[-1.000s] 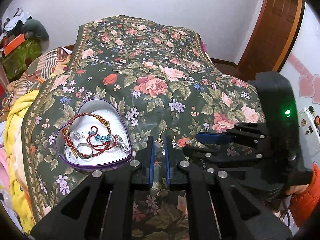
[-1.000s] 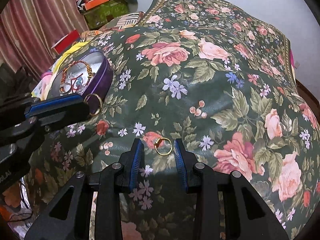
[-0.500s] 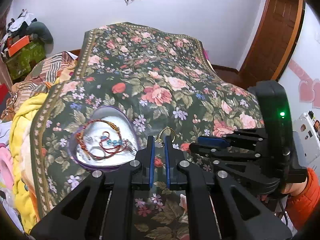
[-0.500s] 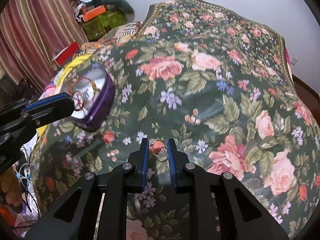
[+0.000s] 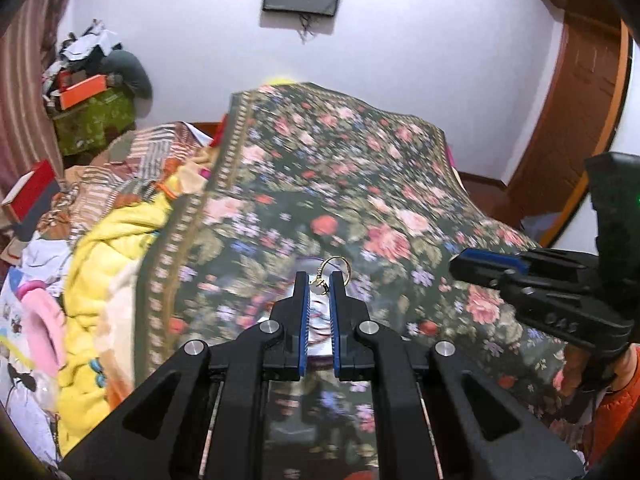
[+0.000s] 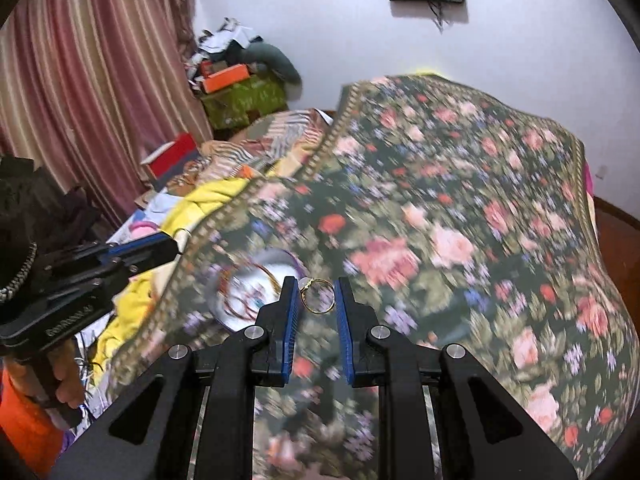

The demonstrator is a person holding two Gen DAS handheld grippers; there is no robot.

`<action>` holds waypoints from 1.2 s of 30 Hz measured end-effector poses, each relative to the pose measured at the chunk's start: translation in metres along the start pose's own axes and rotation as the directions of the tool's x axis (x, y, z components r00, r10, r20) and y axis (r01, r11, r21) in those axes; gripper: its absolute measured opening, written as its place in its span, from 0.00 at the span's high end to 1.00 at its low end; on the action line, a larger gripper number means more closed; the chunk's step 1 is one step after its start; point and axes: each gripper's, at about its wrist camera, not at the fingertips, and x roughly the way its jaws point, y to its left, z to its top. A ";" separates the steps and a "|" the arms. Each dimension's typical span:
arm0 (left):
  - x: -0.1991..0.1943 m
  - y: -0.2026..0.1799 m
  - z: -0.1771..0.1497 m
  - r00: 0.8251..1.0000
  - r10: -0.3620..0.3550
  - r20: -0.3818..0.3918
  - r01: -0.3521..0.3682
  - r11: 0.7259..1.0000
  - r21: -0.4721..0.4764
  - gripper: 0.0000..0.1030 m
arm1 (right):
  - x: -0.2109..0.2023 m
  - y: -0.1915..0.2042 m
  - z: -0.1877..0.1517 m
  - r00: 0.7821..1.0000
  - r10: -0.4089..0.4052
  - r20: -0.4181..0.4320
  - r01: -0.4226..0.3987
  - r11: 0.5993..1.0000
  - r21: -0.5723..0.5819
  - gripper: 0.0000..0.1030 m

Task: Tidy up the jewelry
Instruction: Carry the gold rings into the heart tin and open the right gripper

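Note:
My left gripper (image 5: 319, 280) is shut on a gold ring (image 5: 336, 269) and holds it above the floral bedspread (image 5: 360, 184); the heart-shaped purple tin lies mostly hidden behind its fingers. My right gripper (image 6: 318, 292) is shut on a second gold ring (image 6: 318, 296), held across the pads (image 6: 291, 312) above the bed. The heart-shaped tin (image 6: 256, 284), blurred, with red and gold bracelets inside, lies just left of and below the right gripper. The left gripper also shows in the right wrist view (image 6: 120, 256), and the right gripper in the left wrist view (image 5: 492, 266).
Yellow and striped blankets (image 5: 108, 264) pile at the bed's left edge. A green box with orange items (image 6: 240, 96) and a red box (image 6: 172, 158) stand by the striped curtain (image 6: 80, 80). A wooden door (image 5: 572, 100) is at the right.
Both grippers have lifted away from the bed, each with its ring, and now sit higher and nearer the tin. The views have tilted upward and are motion-blurred.

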 end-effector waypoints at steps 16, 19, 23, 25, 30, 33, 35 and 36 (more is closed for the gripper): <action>0.013 0.021 -0.003 1.000 -0.007 -0.021 0.006 1.000 -0.017 0.93 | 0.052 0.025 -0.005 0.995 0.051 -0.083 -0.054 0.998 -0.036 0.84; 0.022 0.020 -0.006 0.999 -0.018 -0.038 0.017 1.000 -0.014 0.93 | 0.061 0.024 -0.008 0.994 0.050 -0.100 -0.054 0.998 -0.032 0.84; 0.035 0.020 -0.011 0.998 -0.026 -0.065 0.025 1.000 -0.013 0.93 | 0.068 0.022 -0.009 0.992 0.055 -0.110 -0.058 0.998 -0.028 0.84; 0.041 0.021 -0.014 0.997 -0.027 -0.079 0.026 1.000 -0.013 0.93 | 0.071 0.022 -0.009 0.992 0.054 -0.114 -0.057 0.998 -0.028 0.84; 0.054 0.023 -0.020 0.993 -0.038 -0.109 0.036 0.999 -0.022 0.93 | 0.076 0.021 -0.011 0.991 0.057 -0.124 -0.061 0.998 -0.033 0.83; 0.058 0.023 -0.022 0.991 -0.049 -0.121 0.046 0.999 -0.026 0.93 | 0.076 0.024 -0.013 0.991 0.060 -0.123 -0.066 0.997 -0.047 0.83; 0.060 0.023 -0.023 0.990 -0.052 -0.129 0.049 0.998 -0.026 0.93 | 0.077 0.025 -0.014 0.990 0.057 -0.128 -0.065 0.996 -0.056 0.83; 0.060 0.022 -0.023 0.990 -0.054 -0.130 0.051 0.998 -0.026 0.93 | 0.076 0.026 -0.013 0.990 0.056 -0.130 -0.065 0.996 -0.060 0.83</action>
